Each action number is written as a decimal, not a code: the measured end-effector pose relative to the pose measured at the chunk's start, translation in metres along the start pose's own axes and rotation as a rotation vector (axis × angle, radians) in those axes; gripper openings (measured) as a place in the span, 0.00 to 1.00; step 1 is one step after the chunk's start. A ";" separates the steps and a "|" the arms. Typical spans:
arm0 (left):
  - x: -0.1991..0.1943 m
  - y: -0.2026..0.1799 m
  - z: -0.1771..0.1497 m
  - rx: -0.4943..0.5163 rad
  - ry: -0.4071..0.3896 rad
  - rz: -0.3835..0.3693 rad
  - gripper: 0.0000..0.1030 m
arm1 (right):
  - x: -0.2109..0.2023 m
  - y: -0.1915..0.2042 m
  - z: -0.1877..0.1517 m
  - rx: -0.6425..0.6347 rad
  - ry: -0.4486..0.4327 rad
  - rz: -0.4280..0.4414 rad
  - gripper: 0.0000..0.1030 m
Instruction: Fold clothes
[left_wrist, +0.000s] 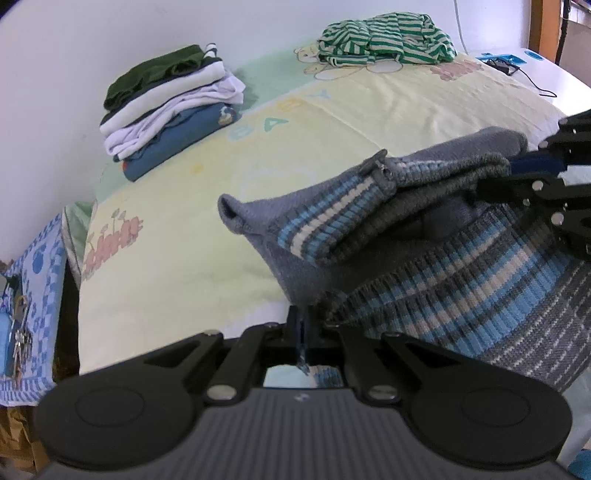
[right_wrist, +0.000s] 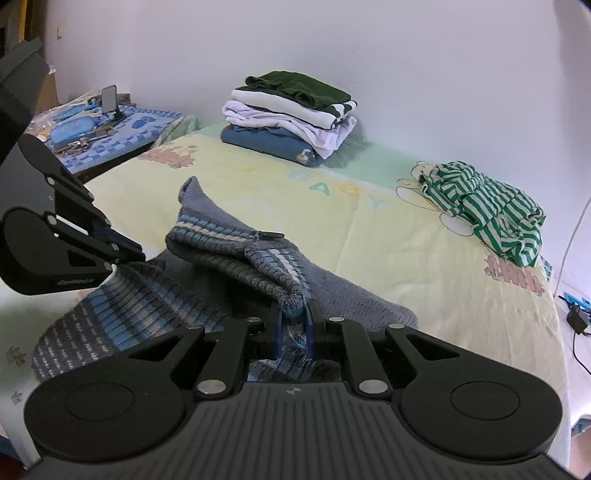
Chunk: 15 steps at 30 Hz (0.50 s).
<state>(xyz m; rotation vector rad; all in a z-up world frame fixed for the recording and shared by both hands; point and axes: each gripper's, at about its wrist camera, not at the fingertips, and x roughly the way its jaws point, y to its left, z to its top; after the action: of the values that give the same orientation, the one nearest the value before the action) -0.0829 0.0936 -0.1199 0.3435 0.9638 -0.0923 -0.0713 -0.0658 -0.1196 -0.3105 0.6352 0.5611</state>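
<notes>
Ribbed striped knit sweater (right_wrist: 155, 306), bunched

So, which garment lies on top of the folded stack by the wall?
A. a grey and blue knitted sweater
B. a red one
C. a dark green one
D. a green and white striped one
C: the dark green garment sits on top of the folded stack, while the green and white striped garment lies crumpled apart on the bed sheet, and the knitted sweater is between both hand-held grippers.
</notes>
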 end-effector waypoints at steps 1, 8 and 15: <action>-0.002 -0.001 -0.001 -0.006 -0.001 0.003 0.01 | -0.002 0.000 -0.001 -0.002 -0.003 0.004 0.12; -0.012 -0.006 -0.009 -0.041 0.011 0.033 0.01 | -0.009 -0.004 -0.005 -0.015 -0.015 0.055 0.12; -0.026 -0.008 -0.023 -0.069 0.009 0.027 0.01 | -0.023 -0.003 -0.008 -0.056 -0.036 0.101 0.05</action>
<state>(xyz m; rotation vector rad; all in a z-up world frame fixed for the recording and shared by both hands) -0.1174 0.0910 -0.1124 0.2933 0.9690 -0.0326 -0.0886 -0.0805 -0.1104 -0.3217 0.6036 0.6813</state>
